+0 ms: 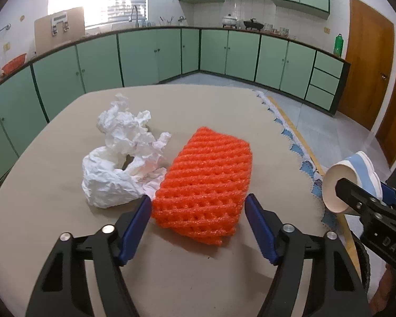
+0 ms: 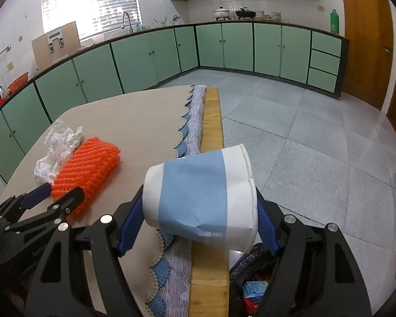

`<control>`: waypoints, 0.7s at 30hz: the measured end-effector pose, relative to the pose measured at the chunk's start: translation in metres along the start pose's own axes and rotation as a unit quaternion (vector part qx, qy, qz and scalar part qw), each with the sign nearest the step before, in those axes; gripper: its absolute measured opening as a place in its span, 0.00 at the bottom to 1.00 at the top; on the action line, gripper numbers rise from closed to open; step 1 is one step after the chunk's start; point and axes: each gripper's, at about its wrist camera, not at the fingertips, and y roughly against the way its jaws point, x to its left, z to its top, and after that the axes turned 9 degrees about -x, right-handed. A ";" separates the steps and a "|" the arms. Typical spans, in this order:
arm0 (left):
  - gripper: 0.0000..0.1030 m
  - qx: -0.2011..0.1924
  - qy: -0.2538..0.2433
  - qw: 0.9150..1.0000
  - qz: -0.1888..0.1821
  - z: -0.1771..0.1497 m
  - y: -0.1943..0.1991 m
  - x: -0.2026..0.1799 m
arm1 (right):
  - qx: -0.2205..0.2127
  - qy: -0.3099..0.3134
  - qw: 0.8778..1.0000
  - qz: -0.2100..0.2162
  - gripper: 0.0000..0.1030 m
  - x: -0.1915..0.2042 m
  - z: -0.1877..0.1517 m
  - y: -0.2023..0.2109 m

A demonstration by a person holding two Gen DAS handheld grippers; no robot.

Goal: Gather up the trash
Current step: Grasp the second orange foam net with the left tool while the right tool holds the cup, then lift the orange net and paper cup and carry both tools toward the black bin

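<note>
An orange foam net (image 1: 204,182) lies on the beige table (image 1: 66,137); it also shows in the right wrist view (image 2: 88,170). Crumpled white paper (image 1: 121,155) lies against its left side, also seen from the right wrist (image 2: 56,149). My left gripper (image 1: 198,211) is open, its blue pads either side of the net's near end, low over the table. My right gripper (image 2: 200,211) is shut on a white and blue paper cup (image 2: 200,198), held on its side above the table's right edge. The cup also shows in the left wrist view (image 1: 348,182).
A black trash bag (image 2: 253,280) with scraps inside sits on the floor below the cup, beside the table's wooden edge (image 2: 211,137). A blue-trimmed cloth (image 2: 195,121) hangs along that edge. Green kitchen cabinets (image 1: 224,52) line the far walls.
</note>
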 end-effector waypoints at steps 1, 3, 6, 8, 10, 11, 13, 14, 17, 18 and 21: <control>0.64 0.003 -0.001 1.000 0.001 0.000 -0.002 0.000 | 0.000 0.000 1.000 0.000 0.70 -0.001 -0.001 0.000; 0.57 0.009 -0.004 1.000 0.001 0.000 -0.003 -0.002 | 0.001 -0.001 1.000 0.001 0.70 -0.002 -0.001 0.000; 0.47 0.011 -0.007 1.000 0.003 -0.002 -0.002 -0.003 | 0.001 -0.003 1.000 0.002 0.70 -0.003 -0.001 0.000; 0.42 0.010 -0.008 1.000 0.006 -0.002 -0.001 -0.004 | 0.002 -0.003 1.000 0.003 0.70 -0.004 -0.001 0.000; 0.38 0.009 -0.008 1.000 0.006 -0.003 0.001 -0.005 | 0.001 -0.002 1.000 0.003 0.70 -0.004 -0.001 0.000; 0.37 0.008 -0.008 1.000 0.005 -0.003 0.002 -0.006 | 0.000 -0.002 1.000 0.003 0.70 -0.004 -0.001 0.000; 0.35 0.008 -0.007 1.000 0.002 -0.004 0.005 -0.009 | -0.003 0.000 1.000 0.002 0.70 -0.005 -0.001 0.002; 0.34 0.006 -0.007 1.000 0.001 -0.005 0.008 -0.010 | -0.005 0.001 1.000 0.002 0.70 -0.005 0.000 0.003; 0.33 0.001 -0.007 1.000 -0.003 -0.005 0.016 -0.011 | -0.010 -0.002 1.000 0.003 0.70 -0.006 0.001 0.007; 0.33 0.000 -0.007 1.000 -0.003 -0.005 0.019 -0.011 | -0.012 -0.002 1.000 0.004 0.70 -0.007 0.002 0.009; 0.33 -0.004 -0.005 1.000 -0.006 -0.004 0.026 -0.010 | -0.019 -0.001 1.000 0.008 0.70 -0.005 0.003 0.016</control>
